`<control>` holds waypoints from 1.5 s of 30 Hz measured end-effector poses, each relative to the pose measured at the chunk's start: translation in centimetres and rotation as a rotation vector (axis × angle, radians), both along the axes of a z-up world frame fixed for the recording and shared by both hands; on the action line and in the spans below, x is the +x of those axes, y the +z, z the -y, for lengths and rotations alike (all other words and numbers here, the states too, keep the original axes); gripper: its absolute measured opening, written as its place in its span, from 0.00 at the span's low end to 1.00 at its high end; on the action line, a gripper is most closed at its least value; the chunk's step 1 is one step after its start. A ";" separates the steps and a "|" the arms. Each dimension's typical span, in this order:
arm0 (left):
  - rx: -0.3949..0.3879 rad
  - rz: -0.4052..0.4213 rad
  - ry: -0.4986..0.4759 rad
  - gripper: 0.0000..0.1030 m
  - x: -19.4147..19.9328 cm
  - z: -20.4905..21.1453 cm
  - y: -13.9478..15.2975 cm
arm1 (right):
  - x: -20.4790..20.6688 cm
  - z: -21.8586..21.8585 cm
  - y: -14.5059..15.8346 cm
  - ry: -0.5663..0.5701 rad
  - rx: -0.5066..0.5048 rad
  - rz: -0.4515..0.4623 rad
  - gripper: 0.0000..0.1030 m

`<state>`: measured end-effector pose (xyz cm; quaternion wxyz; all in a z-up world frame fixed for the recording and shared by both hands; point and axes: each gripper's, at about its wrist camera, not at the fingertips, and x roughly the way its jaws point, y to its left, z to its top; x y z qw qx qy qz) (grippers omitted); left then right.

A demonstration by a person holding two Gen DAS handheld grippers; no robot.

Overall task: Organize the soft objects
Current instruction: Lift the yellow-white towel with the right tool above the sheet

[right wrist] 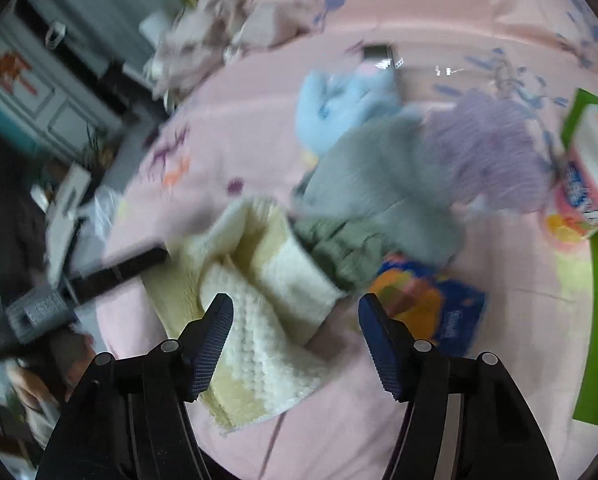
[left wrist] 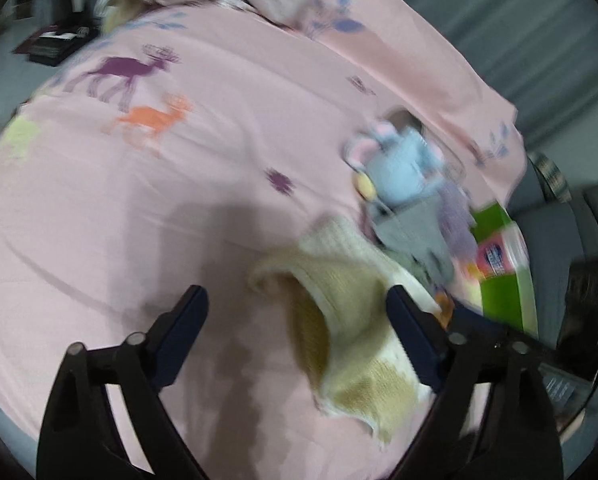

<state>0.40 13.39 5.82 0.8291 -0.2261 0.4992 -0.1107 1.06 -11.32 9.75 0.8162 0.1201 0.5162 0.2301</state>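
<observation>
A cream and tan knitted cloth [left wrist: 339, 300] lies on the pink bed sheet [left wrist: 179, 200]. My left gripper [left wrist: 297, 300] is open just above it, empty. The same cloth [right wrist: 259, 300] shows in the right wrist view, under my open right gripper [right wrist: 295, 306]. Behind it lie a grey cloth [right wrist: 379, 176], an olive green cloth [right wrist: 339, 248], a purple knitted cloth [right wrist: 491, 148] and a light blue plush toy [right wrist: 339, 104]. The plush toy [left wrist: 399, 160] and the grey cloth [left wrist: 415, 228] also show in the left wrist view. Both views are blurred.
A green box [right wrist: 595, 280] with a pink and white tub [right wrist: 587, 172] stands at the right bed edge. A blue and orange packet [right wrist: 431, 300] lies by the right finger. Crumpled beige bedding [right wrist: 203, 40] sits at the far end. Furniture and floor lie left of the bed.
</observation>
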 end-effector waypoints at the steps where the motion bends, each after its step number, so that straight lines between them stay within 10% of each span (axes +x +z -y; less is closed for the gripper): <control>1: -0.006 -0.007 -0.023 0.75 0.0 0.5 -0.2 | 0.2 0.6 0.2 -0.017 0.040 -0.001 0.64; 8: -0.012 -0.094 -0.181 0.52 -0.1 4.6 -2.6 | 0.7 -1.0 -1.9 0.021 0.174 -0.148 0.64; 21: 0.001 -0.098 -0.173 0.32 -0.1 5.4 -3.5 | 1.7 -3.5 -6.3 -0.002 0.233 -0.242 0.63; 24: -0.002 -0.090 -0.191 0.25 -0.2 5.9 -3.1 | 1.1 -3.2 -6.8 0.030 0.281 -0.270 0.47; 45: 0.110 0.397 -0.172 0.20 -3.7 11.2 8.0 | -2.6 2.5 5.6 -0.005 0.355 0.206 0.46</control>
